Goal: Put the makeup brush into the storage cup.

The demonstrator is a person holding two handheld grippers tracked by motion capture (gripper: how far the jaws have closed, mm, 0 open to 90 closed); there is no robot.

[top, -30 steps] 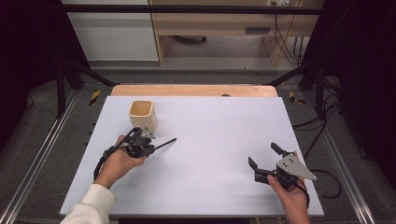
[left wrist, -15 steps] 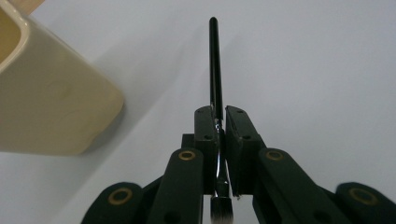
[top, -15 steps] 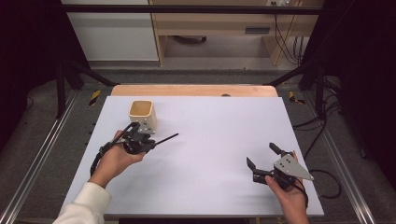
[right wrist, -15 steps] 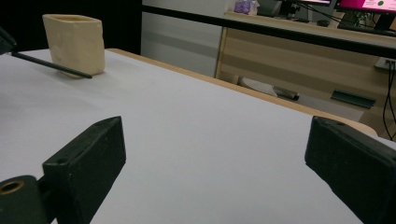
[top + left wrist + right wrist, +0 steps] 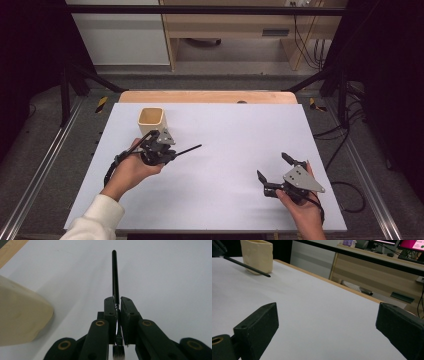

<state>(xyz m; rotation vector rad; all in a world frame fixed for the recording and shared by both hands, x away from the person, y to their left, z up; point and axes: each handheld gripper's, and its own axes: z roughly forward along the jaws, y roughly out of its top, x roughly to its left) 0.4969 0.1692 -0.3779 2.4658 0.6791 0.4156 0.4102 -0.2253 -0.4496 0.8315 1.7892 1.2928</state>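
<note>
A thin black brush (image 5: 186, 149) (image 5: 115, 277) is clamped in my left gripper (image 5: 169, 152) (image 5: 118, 302), which is shut on it near the bristle end. Its handle points right over the white table, lifted a little. The grey-white bristles (image 5: 117, 353) show between the jaws' bases. A cream square cup (image 5: 151, 121) (image 5: 20, 320) (image 5: 258, 255) stands just behind and left of that gripper. My right gripper (image 5: 272, 167) (image 5: 329, 325) rests at the front right, open, with nothing between its jaws. The brush tip (image 5: 265, 275) appears far off in the right gripper view.
The white board (image 5: 240, 135) lies on a wooden table whose far edge (image 5: 210, 96) shows. Metal rails (image 5: 40, 170) run along both sides. Cables (image 5: 350, 190) lie on the floor at the right. A wooden desk (image 5: 372, 272) stands beyond the table.
My left gripper with the brush has shifted slightly up and toward the cup. My right gripper has drifted a little toward the front edge.
</note>
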